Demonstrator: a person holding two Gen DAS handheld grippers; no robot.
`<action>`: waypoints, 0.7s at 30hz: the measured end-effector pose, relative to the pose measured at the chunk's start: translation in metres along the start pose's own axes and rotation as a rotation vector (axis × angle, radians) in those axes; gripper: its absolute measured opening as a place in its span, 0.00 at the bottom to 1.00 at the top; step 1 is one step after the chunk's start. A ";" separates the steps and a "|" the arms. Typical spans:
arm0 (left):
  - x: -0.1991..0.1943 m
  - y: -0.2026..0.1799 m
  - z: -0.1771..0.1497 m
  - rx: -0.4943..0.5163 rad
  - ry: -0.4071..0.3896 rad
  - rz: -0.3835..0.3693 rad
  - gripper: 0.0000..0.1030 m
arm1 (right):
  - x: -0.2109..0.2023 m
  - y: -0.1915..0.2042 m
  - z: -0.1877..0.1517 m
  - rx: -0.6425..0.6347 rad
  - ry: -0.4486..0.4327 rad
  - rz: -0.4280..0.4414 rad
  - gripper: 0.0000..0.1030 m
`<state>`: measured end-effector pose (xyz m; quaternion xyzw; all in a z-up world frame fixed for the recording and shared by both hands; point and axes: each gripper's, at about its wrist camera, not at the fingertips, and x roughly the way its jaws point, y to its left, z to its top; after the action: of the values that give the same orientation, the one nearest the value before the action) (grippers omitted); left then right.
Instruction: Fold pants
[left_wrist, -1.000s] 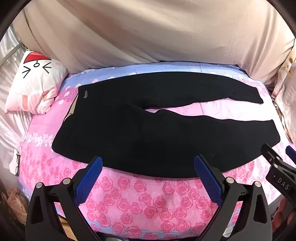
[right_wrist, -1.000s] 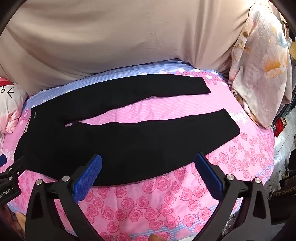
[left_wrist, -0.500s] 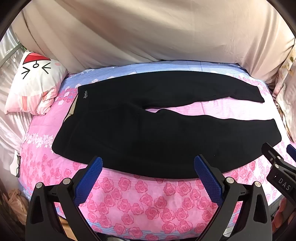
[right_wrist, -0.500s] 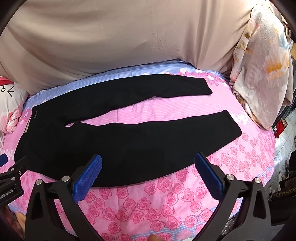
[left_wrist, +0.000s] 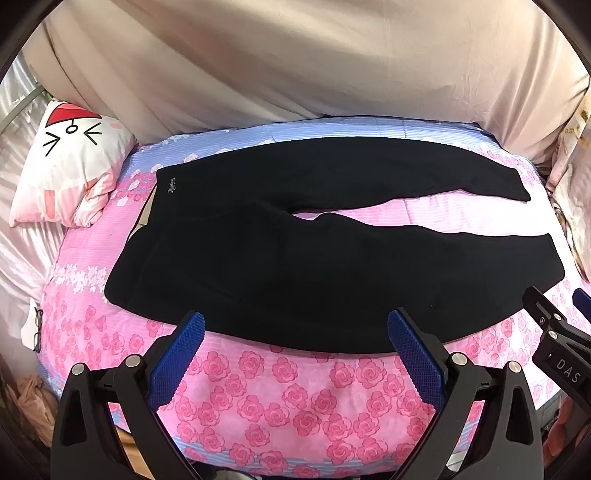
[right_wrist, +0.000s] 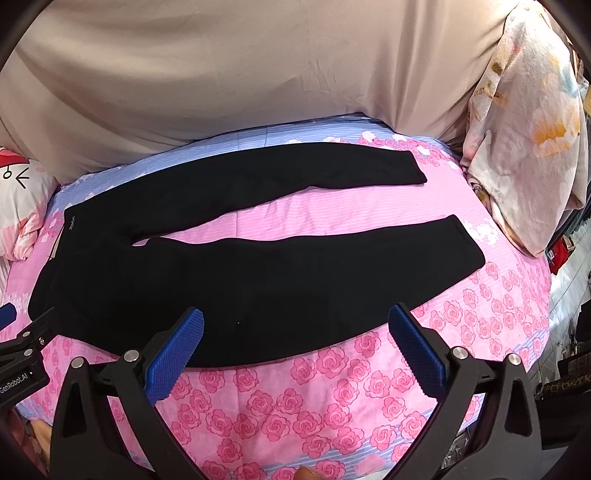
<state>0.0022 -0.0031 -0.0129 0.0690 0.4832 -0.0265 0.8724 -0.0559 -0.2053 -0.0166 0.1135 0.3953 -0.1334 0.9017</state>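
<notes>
Black pants lie spread flat on the pink rose-print bed, waistband to the left, both legs stretching right and apart. In the right wrist view the same pants show their two cuffs at the right. My left gripper hovers open above the near edge of the lower leg, nothing between its blue pads. My right gripper is also open and empty, over the near hem of that leg. Each gripper shows at the edge of the other's view.
A white cartoon-face pillow rests at the left end of the bed. Beige cloth hangs behind the bed. A floral quilt is bunched at the right end. Eyeglasses lie at the left bed edge.
Both views have drifted slightly; the pants sit a little higher in the frame, as if both grippers pulled back a bit. The pants have not moved, and both grippers stay open.
</notes>
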 end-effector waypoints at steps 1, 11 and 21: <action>0.000 0.001 0.000 0.001 0.000 -0.001 0.95 | 0.000 0.000 0.000 0.001 0.001 0.000 0.95; 0.002 -0.001 0.001 0.012 0.008 -0.004 0.95 | 0.003 -0.005 -0.001 0.012 0.011 -0.003 0.95; 0.008 -0.003 0.009 0.030 0.024 -0.002 0.95 | 0.008 -0.008 -0.001 0.028 0.025 0.006 0.95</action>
<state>0.0139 -0.0071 -0.0155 0.0818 0.4931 -0.0340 0.8655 -0.0546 -0.2135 -0.0240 0.1290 0.4042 -0.1349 0.8954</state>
